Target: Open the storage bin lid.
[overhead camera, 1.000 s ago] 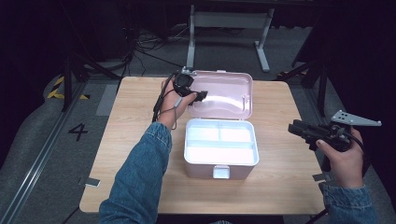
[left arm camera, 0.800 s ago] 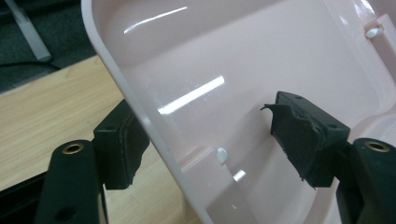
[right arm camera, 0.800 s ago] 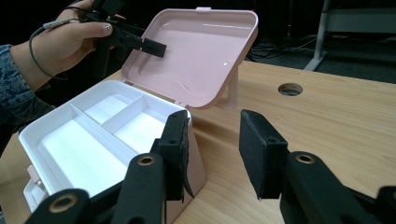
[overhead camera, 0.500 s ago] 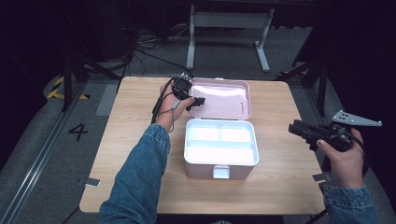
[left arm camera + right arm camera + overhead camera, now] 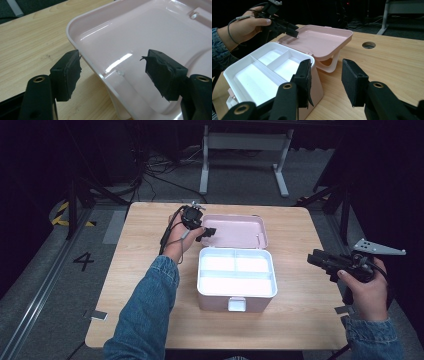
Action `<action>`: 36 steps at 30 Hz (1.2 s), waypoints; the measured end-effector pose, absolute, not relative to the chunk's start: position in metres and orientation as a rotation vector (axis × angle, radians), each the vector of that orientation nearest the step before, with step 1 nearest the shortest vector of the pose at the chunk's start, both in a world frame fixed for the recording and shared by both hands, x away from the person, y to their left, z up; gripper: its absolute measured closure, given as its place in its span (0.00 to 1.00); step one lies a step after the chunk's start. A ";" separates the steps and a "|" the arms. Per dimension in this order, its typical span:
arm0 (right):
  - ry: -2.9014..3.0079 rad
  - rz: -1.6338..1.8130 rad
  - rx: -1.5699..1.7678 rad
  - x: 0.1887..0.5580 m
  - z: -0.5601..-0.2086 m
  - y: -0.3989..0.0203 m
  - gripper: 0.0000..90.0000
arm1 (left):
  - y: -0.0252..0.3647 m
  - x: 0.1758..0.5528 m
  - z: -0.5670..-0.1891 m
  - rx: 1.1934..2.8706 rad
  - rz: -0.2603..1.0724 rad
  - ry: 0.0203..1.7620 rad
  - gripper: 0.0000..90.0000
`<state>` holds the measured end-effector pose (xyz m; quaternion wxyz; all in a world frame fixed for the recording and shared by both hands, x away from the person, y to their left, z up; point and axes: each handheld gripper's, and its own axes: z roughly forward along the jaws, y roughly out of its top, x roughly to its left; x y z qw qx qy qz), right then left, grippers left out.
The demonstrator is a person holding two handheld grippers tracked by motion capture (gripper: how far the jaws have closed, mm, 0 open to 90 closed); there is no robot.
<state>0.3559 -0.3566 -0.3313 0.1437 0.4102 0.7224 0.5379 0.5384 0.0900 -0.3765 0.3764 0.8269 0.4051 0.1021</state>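
Box (image 5: 236, 279): pink body with a white three-compartment tray, at the centre of the wooden table (image 5: 145, 285) in the high view; its latch faces the lower edge of that frame.
Box axis: long side runs left to right across the high view; the open top faces up.
Lid (image 5: 235, 230): pink, thrown back flat behind the body, hollow side up, toward the upper middle of the high view; its handle shows below the lid's edge in the right gripper view.
Right gripper (image 5: 322, 261): centre right of the high view, well apart from the box's right side, jaws pointing left toward it.
Right gripper state: jaws have just been opening and stand part-way apart; nothing between the pads. In the right gripper view the box's near corner lies just behind its left jaw and bare table shows through the gap.
Left gripper (image 5: 207, 232): upper middle of the high view, at the lid's left rim.
Left gripper state: jaws wide apart and straddling the lid's rim, one pad outside over the table, the other over the glossy inner face. The outer pad stands right at the rim; the inner one is clear of the surface, so the lid is not clamped.
Writing: a black "4" (image 5: 83, 261) on the floor, left of the table in the high view; no brand or label is readable on the box.
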 end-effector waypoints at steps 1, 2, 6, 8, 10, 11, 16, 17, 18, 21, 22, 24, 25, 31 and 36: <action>2.081 1.549 1.184 0.356 -0.332 -0.357 0.67 | 0.091 0.537 -0.375 2.104 0.269 1.031 0.32; 2.081 1.547 1.185 0.356 -0.332 -0.357 0.67 | 0.091 0.535 -0.372 2.100 0.275 1.024 0.32; 2.085 1.546 1.190 0.356 -0.333 -0.356 0.67 | 0.093 0.523 -0.359 2.081 0.286 0.963 0.32; 2.090 1.542 1.191 0.357 -0.334 -0.356 0.67 | 0.094 0.515 -0.352 2.078 0.296 0.932 0.32; 2.093 1.546 1.191 0.358 -0.335 -0.355 0.66 | 0.093 0.507 -0.345 2.087 0.306 0.909 0.31; 2.099 1.541 1.194 0.359 -0.335 -0.354 0.66 | 0.093 0.503 -0.341 2.090 0.315 0.894 0.31; 2.113 1.532 1.198 0.364 -0.337 -0.352 0.64 | 0.093 0.485 -0.327 2.097 0.308 0.842 0.30; 2.113 1.532 1.198 0.364 -0.337 -0.352 0.64 | 0.094 0.480 -0.323 2.100 0.307 0.824 0.30; 2.113 1.531 1.198 0.365 -0.337 -0.351 0.64 | 0.094 0.474 -0.320 2.099 0.309 0.807 0.30; 2.120 1.526 1.200 0.371 -0.337 -0.349 0.62 | 0.097 0.459 -0.311 2.118 0.309 0.768 0.30; 2.124 1.530 1.203 0.373 -0.338 -0.348 0.62 | 0.099 0.456 -0.310 2.130 0.305 0.761 0.30; 2.131 1.527 1.202 0.377 -0.339 -0.347 0.62 | 0.102 0.451 -0.308 2.143 0.306 0.751 0.30; 2.135 1.526 1.204 0.379 -0.339 -0.346 0.62 | 0.104 0.449 -0.307 2.137 0.317 0.753 0.30; 2.160 1.512 1.214 0.394 -0.341 -0.341 0.60 | 0.121 0.431 -0.302 2.120 0.371 0.776 0.30; 2.185 1.529 1.236 0.405 -0.344 -0.340 0.59 | 0.139 0.405 -0.307 2.095 0.373 0.794 0.30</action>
